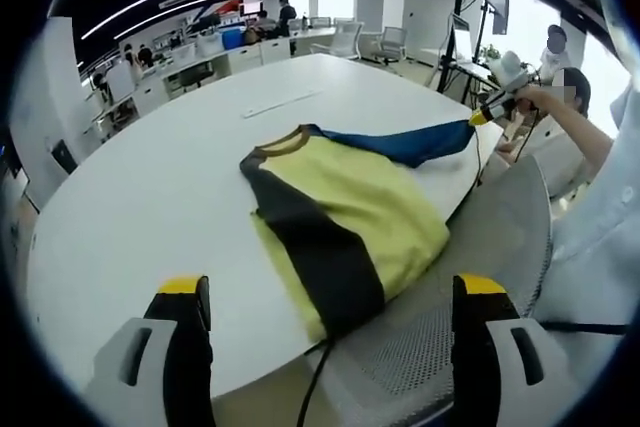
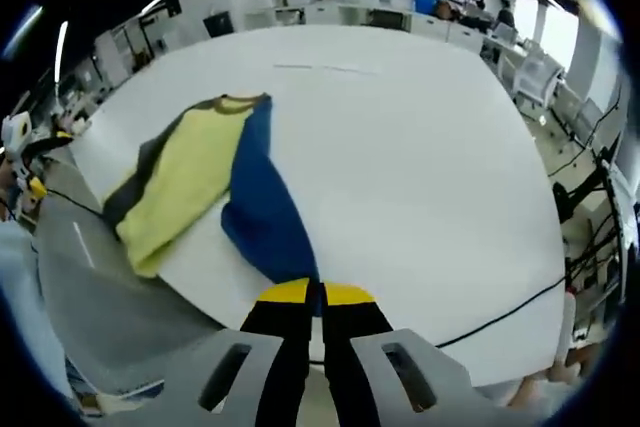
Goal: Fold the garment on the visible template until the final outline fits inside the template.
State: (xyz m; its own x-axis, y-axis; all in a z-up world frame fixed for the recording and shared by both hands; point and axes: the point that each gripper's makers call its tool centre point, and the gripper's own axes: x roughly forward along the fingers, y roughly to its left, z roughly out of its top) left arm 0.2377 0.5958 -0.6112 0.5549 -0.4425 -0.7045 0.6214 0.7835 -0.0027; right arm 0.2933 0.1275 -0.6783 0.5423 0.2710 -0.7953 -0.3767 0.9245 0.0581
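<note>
The yellow, black and blue shirt (image 1: 345, 212) lies at the edge of the white table (image 1: 150, 197), partly overhanging a grey mesh chair (image 1: 480, 247). The right gripper (image 2: 318, 292), jaws together, pinches its blue sleeve (image 2: 265, 207). The left gripper (image 1: 330, 292) hangs with jaws apart, holding nothing.

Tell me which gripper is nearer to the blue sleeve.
Right. The right gripper is shut on the blue sleeve, pulling it out; the left gripper stands open, back from the garment's opposite edge.
</note>
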